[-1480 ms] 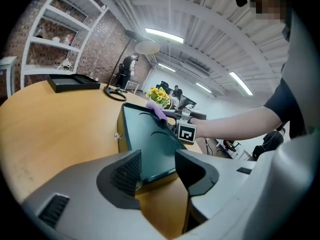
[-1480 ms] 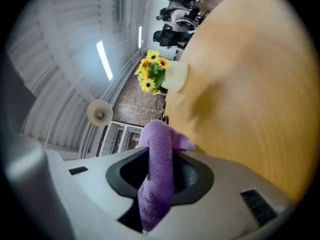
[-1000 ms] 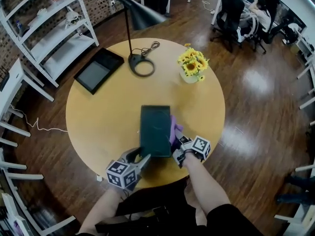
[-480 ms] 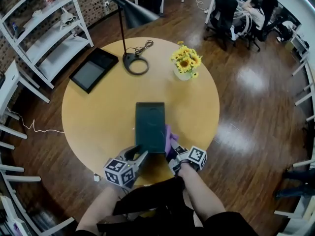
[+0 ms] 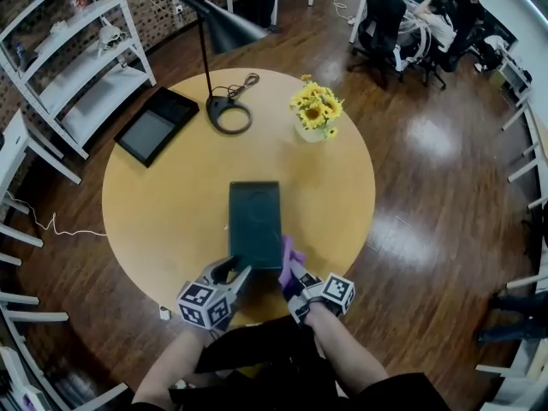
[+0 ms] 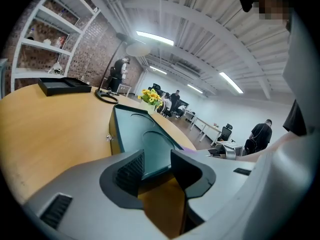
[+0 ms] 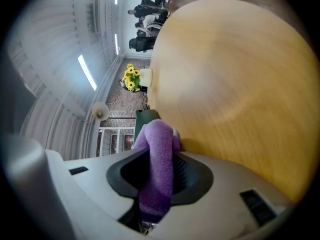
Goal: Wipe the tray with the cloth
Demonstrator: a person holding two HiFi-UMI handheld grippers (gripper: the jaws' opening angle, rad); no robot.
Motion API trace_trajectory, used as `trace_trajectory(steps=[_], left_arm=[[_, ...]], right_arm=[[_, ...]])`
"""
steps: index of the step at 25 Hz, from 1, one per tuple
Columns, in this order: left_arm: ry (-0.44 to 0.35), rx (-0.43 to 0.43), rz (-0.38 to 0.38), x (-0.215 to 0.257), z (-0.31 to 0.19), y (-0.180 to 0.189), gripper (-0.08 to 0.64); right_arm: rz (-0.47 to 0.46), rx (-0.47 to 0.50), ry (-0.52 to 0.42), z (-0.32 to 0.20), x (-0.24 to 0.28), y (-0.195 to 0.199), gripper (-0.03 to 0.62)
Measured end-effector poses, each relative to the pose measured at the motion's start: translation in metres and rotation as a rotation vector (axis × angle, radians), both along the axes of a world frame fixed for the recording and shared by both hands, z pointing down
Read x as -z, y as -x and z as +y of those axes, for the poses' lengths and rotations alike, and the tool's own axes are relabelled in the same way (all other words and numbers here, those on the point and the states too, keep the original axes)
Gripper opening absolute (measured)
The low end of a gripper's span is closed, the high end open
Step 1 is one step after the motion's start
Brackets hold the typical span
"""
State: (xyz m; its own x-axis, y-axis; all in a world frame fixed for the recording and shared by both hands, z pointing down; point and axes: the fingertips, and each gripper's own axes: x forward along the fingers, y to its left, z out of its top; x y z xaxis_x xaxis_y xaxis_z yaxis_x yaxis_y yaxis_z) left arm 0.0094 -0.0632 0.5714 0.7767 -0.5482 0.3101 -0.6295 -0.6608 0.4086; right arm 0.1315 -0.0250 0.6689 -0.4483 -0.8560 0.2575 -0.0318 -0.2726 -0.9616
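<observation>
Trays number two on the one round table (image 5: pixel 163 204): the green tray (image 5: pixel 254 221) lies lengthwise near the middle, its short end towards me, and a black tray (image 5: pixel 157 125) sits well apart at the far left edge. There is one lamp (image 5: pixel 224 26), its base and coiled cord at the far side, and one vase of sunflowers (image 5: pixel 312 111) to the right of it.

I hold two grippers. My left gripper (image 6: pixel 157 159) is at the green tray's near left corner. Its jaws have just been closing and now stand partly apart. The tray's near edge shows in the gap between them, with bare wood below it. The left jaw covers the corner itself, and I cannot tell whether either pad touches the tray.

My right gripper (image 7: pixel 161 156) is clenched on the one purple cloth (image 5: pixel 288 253), which runs as a thick fold between both pads. That fold pokes out just beside the tray's near right corner; I cannot make out whether it touches the rim. The rest of the cloth is buried in the jaws. The right gripper view is rolled on its side and catches only a sliver of the tray.

White shelves (image 5: pixel 77 67) at the left are cut off by the frame. I count at least two people (image 5: pixel 437 20) seated at desks far off, too small to make out.
</observation>
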Motion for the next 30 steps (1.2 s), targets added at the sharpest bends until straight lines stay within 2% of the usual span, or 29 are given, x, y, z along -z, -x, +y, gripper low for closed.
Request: trace_trajectory(steps=[6, 10, 11, 12, 13, 14, 15, 16, 17, 20, 21, 23, 26, 28, 30], left_arm=[[0.025, 0.025, 0.015, -0.001, 0.0, 0.001, 0.149], [0.05, 0.019, 0.051, 0.006, 0.005, -0.002, 0.16], [0.072, -0.028, 0.083, 0.009, 0.015, -0.01, 0.163], [0.109, -0.108, 0.115, 0.011, 0.032, -0.024, 0.062], [0.15, -0.188, 0.125, 0.009, 0.052, -0.042, 0.001], [0.164, -0.236, 0.094, 0.004, 0.067, -0.057, 0.014], [0.135, -0.243, 0.04, 0.0, 0.073, -0.064, 0.049], [0.089, -0.224, 0.001, -0.001, 0.071, -0.064, 0.038], [0.056, -0.195, 0.002, 0.001, 0.064, -0.06, 0.04], [0.053, -0.078, 0.101, 0.016, 0.038, -0.031, 0.048], [0.047, -0.033, 0.125, 0.022, 0.029, -0.02, 0.048], [0.009, 0.051, 0.137, 0.033, 0.012, 0.0, 0.049], [-0.038, 0.166, 0.08, 0.04, -0.009, 0.024, 0.059], [-0.011, 0.259, 0.038, 0.035, -0.018, 0.037, 0.156], [0.025, 0.375, -0.012, 0.029, -0.022, 0.052, 0.19]], right_arm=[[0.006, 0.057, 0.028, 0.006, 0.001, -0.001, 0.111], [0.019, -0.004, 0.043, 0.006, 0.003, -0.002, 0.106], [0.025, -0.016, 0.044, 0.005, 0.004, 0.0, 0.103], [0.037, -0.006, 0.041, 0.004, 0.005, 0.005, 0.103], [0.066, 0.036, 0.032, 0.0, 0.007, 0.015, 0.1], [0.12, 0.103, 0.014, -0.005, 0.009, 0.027, 0.1], [0.19, 0.169, -0.013, -0.011, 0.012, 0.038, 0.1], [0.246, 0.206, -0.039, -0.018, 0.017, 0.044, 0.101], [0.262, 0.204, -0.061, -0.023, 0.021, 0.043, 0.101], [0.196, 0.152, -0.114, -0.04, 0.036, 0.026, 0.101], [0.243, 0.18, -0.148, -0.048, 0.041, 0.017, 0.101], [0.396, 0.278, -0.241, -0.075, 0.053, 0.0, 0.101], [0.555, 0.387, -0.355, -0.121, 0.078, -0.013, 0.103], [0.672, 0.454, -0.438, -0.155, 0.098, -0.021, 0.105], [0.762, 0.539, -0.522, -0.19, 0.117, -0.023, 0.106]])
